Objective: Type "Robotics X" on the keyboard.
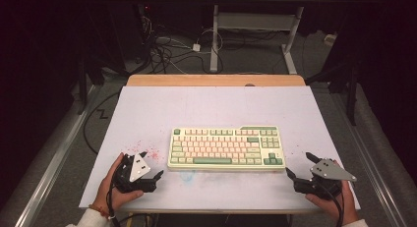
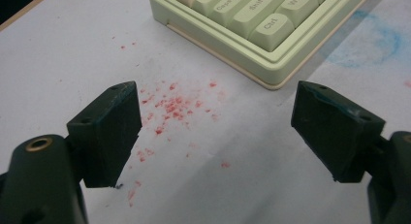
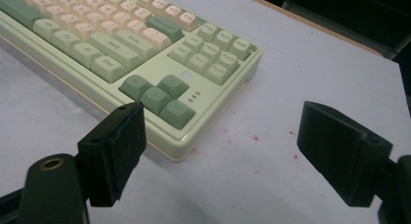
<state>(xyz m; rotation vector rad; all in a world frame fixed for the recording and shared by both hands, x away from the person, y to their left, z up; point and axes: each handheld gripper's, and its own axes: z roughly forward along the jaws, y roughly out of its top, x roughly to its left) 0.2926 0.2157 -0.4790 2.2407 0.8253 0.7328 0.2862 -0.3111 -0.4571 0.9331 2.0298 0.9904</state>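
Observation:
A pale green keyboard (image 1: 226, 148) with pink and green keys lies in the middle of the white table (image 1: 216, 106). My left gripper (image 1: 151, 164) sits open at the keyboard's front left corner (image 2: 271, 73), jaws wide apart, nothing between them. My right gripper (image 1: 299, 164) stands open off the keyboard's front right corner (image 3: 181, 149), also holding nothing. In the left gripper view my gripper (image 2: 218, 132) points at red specks on the table. In the right gripper view my gripper (image 3: 220, 153) frames the corner near the arrow keys (image 3: 157, 98).
Red specks (image 2: 172, 107) and a blue smudge (image 2: 373, 44) stain the table surface near the keyboard. A wooden strip (image 1: 216, 80) runs along the table's far edge. Beyond it lie cables (image 1: 169, 52) and a desk frame (image 1: 253, 30) on the floor.

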